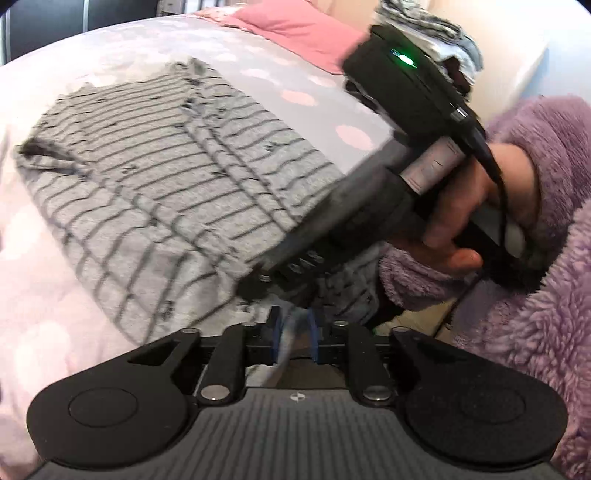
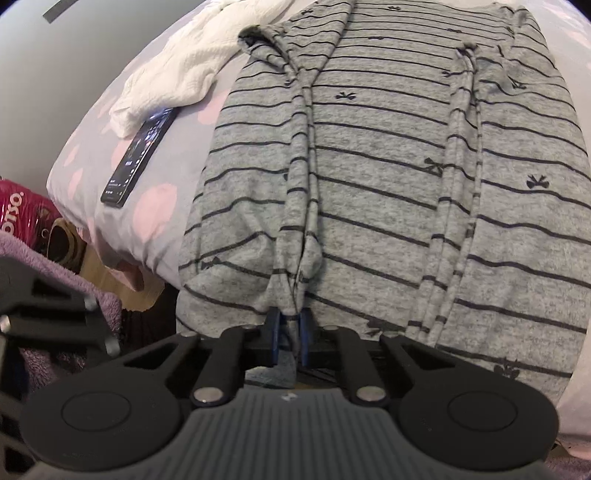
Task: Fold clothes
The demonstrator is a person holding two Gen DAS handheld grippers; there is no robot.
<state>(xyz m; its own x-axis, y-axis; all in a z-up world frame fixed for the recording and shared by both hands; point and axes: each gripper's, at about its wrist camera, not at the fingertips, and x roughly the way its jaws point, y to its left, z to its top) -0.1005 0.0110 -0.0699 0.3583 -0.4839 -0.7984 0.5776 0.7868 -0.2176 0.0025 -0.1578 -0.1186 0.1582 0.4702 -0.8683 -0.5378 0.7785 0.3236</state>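
Grey striped garment (image 2: pixel 369 166), soft, light, floppy knit, is spread on the bed (image 2: pixel 155 206) beside the phone (image 2: pixel 138 157); hem bunch is pinched in right hand-held gripper (image 2: pixel 289 332), left hand-held gripper (image 1: pixel 295 334) slightly parted around fabric; hem corners are judged best hold.

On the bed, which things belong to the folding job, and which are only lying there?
Part of the job:
- grey striped garment, spread on the bed
- right claw, shut on a bunched fold at its near edge
- left claw, fabric between its pads

Just lying about:
- phone
- white cloth
- pink cloth
- red packet beside the bed
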